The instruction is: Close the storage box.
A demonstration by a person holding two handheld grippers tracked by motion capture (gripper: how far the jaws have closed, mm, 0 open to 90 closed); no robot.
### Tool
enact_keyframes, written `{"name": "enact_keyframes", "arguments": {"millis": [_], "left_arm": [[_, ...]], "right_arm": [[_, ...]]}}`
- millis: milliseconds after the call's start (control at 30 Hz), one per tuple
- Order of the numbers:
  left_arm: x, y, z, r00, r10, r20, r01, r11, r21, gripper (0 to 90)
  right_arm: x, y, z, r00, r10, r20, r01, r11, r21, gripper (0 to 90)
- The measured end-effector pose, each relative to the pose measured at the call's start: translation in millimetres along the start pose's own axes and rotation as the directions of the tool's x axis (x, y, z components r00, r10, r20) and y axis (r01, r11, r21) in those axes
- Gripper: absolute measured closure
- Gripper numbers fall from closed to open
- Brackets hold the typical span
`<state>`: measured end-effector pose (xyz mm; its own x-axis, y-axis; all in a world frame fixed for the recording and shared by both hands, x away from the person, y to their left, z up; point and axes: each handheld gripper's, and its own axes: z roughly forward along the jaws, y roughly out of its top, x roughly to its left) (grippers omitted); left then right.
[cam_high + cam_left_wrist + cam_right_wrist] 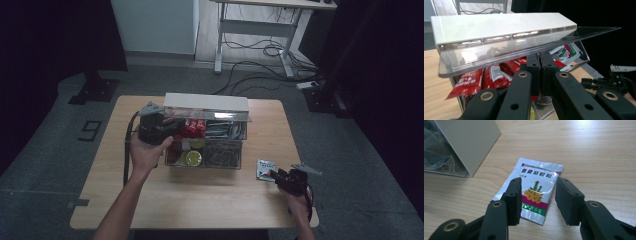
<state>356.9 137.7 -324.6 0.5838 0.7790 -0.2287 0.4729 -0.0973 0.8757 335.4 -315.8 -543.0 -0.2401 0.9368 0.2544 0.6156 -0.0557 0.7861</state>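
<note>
While the left gripper is held at the front edge of the clear lid of the storage box, its jaws are seen pressed together on that edge, so the lid is pinched and kept raised at a tilt. Under the lid, red sachets are seen in the rear left compartment, and green-and-white packets lie farther along. From the high view, the box is found near the middle of the wooden table, with yellow-lidded items in a front compartment. The right gripper is held just above the table to the right of the box, its jaws standing apart. Between them, a silver sachet with a yellow flower print is seen lying flat on the wood, not pressed by either pad.
</note>
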Motion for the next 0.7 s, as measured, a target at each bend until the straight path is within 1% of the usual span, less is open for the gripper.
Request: {"name": "enact_keyframes", "arguments": {"millis": [433,700], "left_arm": [[-0.6,-3.2,-3.9,1.0,0.007,-0.002,-0.007,0.9999,0.008,89.2],[2.8,-7.9,-4.3,1.0,-0.003,-0.005,0.003,0.9998,0.018,89.6]], "right_arm": [[-1.0,-0.5,0.6,0.9999,0.009,0.009,-0.008,1.0,-0.007,57.6],[-2.1,-0.7,0.3,0.9999,0.008,0.011,-0.008,1.0,-0.013,57.9]]}}
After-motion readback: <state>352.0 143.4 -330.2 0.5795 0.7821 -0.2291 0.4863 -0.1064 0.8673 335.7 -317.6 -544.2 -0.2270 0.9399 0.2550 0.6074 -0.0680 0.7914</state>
